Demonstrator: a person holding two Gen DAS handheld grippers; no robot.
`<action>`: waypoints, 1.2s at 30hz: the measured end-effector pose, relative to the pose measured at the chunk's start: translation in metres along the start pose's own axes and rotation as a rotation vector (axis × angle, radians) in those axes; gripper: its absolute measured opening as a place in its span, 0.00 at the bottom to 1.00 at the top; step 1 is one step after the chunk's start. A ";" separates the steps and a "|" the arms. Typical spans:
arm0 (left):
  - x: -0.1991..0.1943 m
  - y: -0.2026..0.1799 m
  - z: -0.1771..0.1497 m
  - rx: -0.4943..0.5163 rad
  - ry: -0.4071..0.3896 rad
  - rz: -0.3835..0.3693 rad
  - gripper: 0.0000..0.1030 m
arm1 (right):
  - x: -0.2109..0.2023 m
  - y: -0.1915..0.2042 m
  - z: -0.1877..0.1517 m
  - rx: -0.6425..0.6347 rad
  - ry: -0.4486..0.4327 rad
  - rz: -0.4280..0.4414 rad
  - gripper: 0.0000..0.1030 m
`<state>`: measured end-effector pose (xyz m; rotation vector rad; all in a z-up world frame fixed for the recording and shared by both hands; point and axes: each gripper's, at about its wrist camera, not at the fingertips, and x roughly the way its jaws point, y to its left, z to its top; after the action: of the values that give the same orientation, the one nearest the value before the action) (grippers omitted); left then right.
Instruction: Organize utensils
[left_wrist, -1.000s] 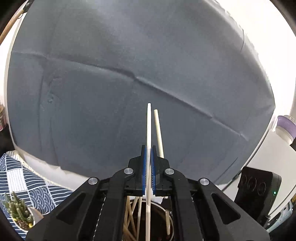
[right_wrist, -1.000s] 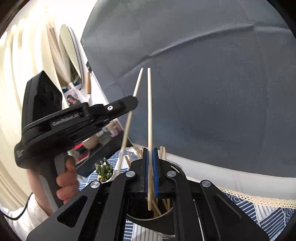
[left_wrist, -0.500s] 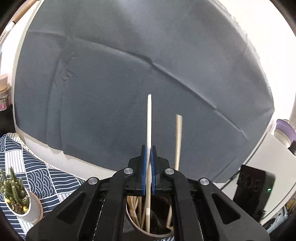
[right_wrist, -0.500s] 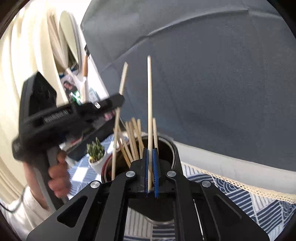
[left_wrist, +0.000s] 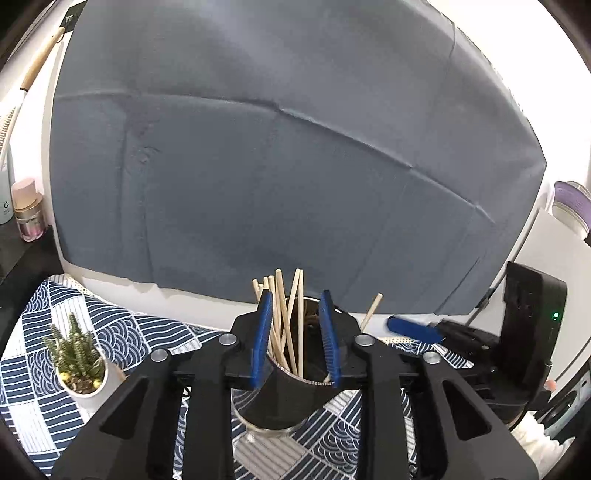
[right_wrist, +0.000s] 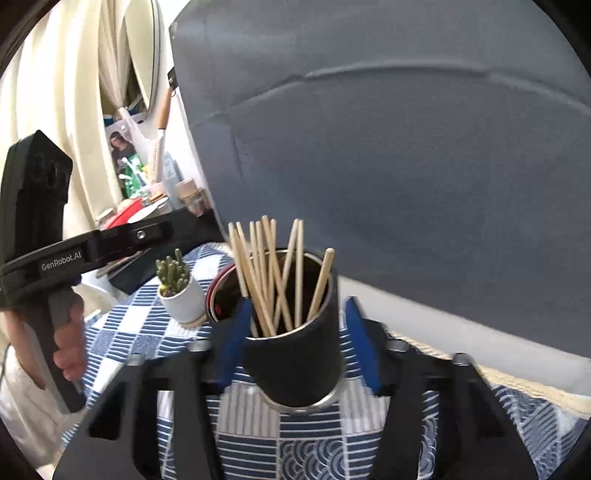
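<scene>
right wrist view: chopsticks stand bunched in dark cup, tips up for easy grabbing. right gripper jaws opening, straddling cup, gripping nothing. left gripper above cup, jaws opening, nothing pinched. cactus pot just beside cup.

Chopsticks upright in dark cup, cactus pot nearby

backdrop: grey-blue creased cloth | left: cream curtains | table: blue patterned tablecloth
</scene>
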<state>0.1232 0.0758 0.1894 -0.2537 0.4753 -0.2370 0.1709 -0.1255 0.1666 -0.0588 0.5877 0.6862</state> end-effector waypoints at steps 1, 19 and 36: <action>-0.003 0.000 -0.001 0.002 -0.002 0.010 0.38 | -0.004 0.001 0.000 0.000 0.003 -0.014 0.56; -0.104 -0.034 -0.015 0.092 0.001 0.128 0.94 | -0.089 0.048 -0.025 -0.004 -0.019 -0.172 0.87; -0.176 -0.044 -0.066 0.150 0.065 0.205 0.94 | -0.151 0.094 -0.074 0.032 -0.018 -0.217 0.92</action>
<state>-0.0675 0.0716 0.2191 -0.0499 0.5410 -0.0799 -0.0165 -0.1573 0.1975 -0.0852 0.5655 0.4665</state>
